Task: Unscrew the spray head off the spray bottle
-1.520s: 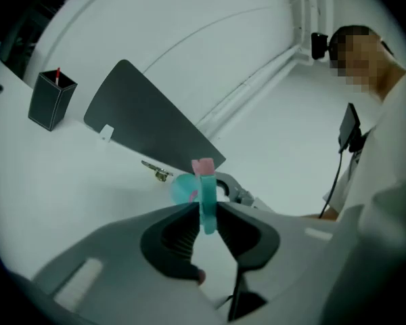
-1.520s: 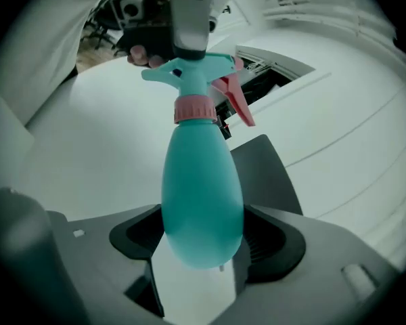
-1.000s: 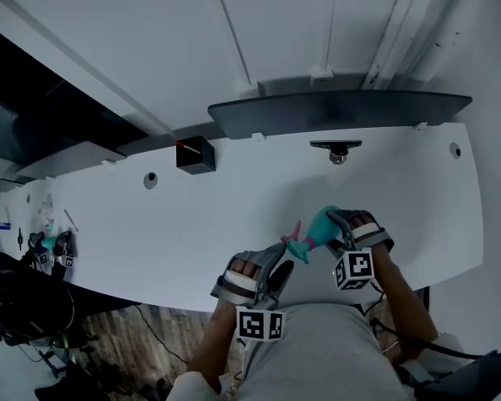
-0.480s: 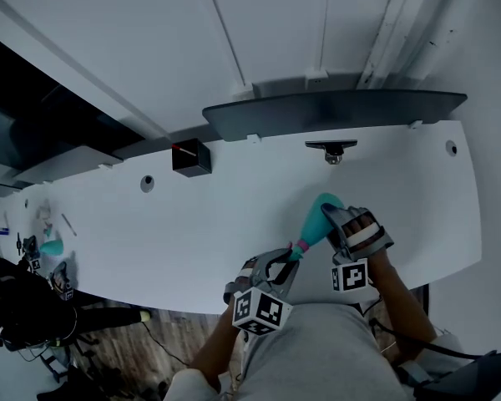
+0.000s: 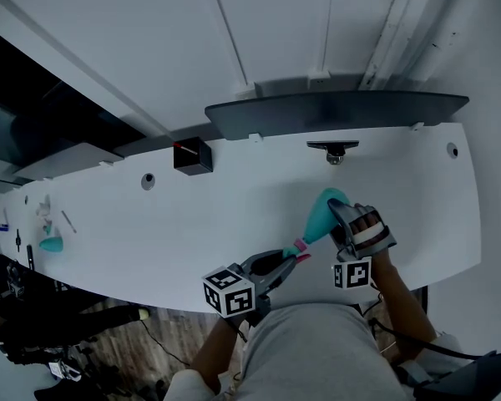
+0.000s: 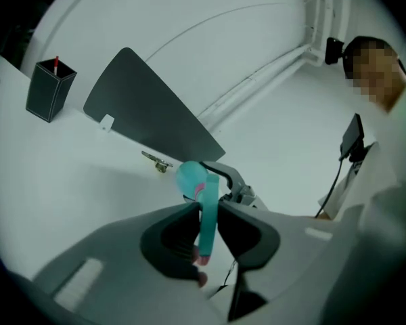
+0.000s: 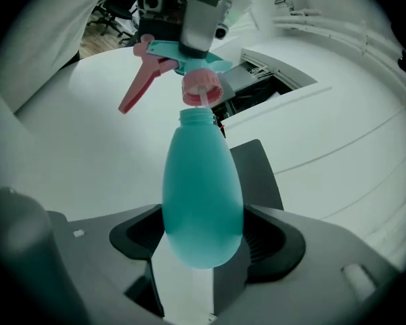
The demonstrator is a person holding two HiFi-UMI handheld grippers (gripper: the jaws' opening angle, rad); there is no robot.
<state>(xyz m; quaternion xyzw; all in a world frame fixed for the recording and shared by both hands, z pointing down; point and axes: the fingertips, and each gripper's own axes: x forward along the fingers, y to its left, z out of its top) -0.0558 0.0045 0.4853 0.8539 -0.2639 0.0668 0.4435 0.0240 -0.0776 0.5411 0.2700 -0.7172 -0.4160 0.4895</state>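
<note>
**Spray head gripped; collar looks clear of the neck**

Nearest me, above the worktop's near edge, my left gripper has just been closing. It is clamped on the flat teal top of the spray head, whose pink trigger hangs free. I judge that head to be stiff moulded plastic, best taken by the body as here, never by the hinged trigger. Its ribbed pink collar sits just above the open neck with a thin tube bridging the gap, so the thread appears released.

Next out is the spray bottle, teal, smooth and egg-shaped. My right gripper holds it in the air across its belly, jaws wide and pressing both flanks. It is likely light, thin-walled and slippery, and I judge a hard squeeze would dent it.

At the far edge stand a black pen pot and a dark panel.
</note>
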